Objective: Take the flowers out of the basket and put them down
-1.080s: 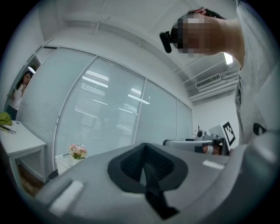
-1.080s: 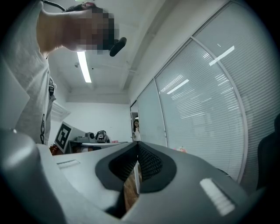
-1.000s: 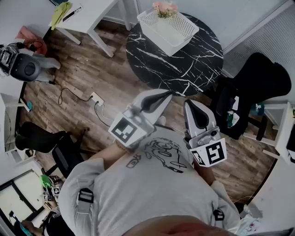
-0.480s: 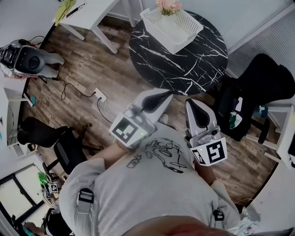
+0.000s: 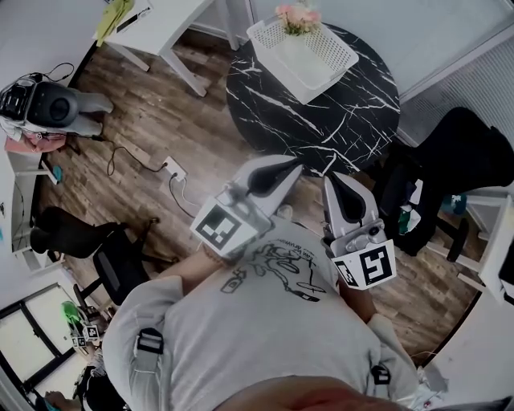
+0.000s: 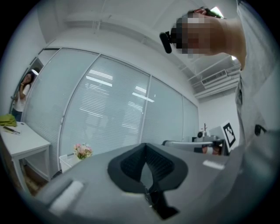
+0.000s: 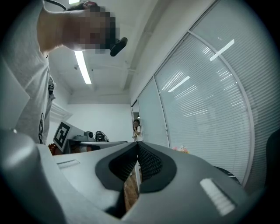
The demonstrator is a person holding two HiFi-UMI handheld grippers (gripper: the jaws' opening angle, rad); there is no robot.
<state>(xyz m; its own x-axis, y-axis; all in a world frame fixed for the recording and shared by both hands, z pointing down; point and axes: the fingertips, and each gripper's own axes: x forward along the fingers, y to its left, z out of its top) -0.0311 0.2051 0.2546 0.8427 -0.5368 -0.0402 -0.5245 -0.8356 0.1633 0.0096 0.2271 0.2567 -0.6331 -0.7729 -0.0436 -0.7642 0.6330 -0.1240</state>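
Flowers (image 5: 298,16) stand untouched in the white basket (image 5: 341,50) on the far side of the black marble tabletop (image 5: 321,120), while my left tongs (image 5: 283,169) and right tongs (image 5: 337,183), both clenched on nothing, sit well short of it: removal and set-down are both yet to be done.

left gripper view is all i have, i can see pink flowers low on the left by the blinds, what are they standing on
Observer: The flowers sit at the far end of a white basket on a round black marble-patterned table.
Operator: how close are my grippers to it
Observer: The head view shows the left gripper and right gripper with tips only around the table's near edge, well apart from the basket.
Operator: right gripper holding anything
Observer: No, the right gripper view shows its jaws shut and empty.
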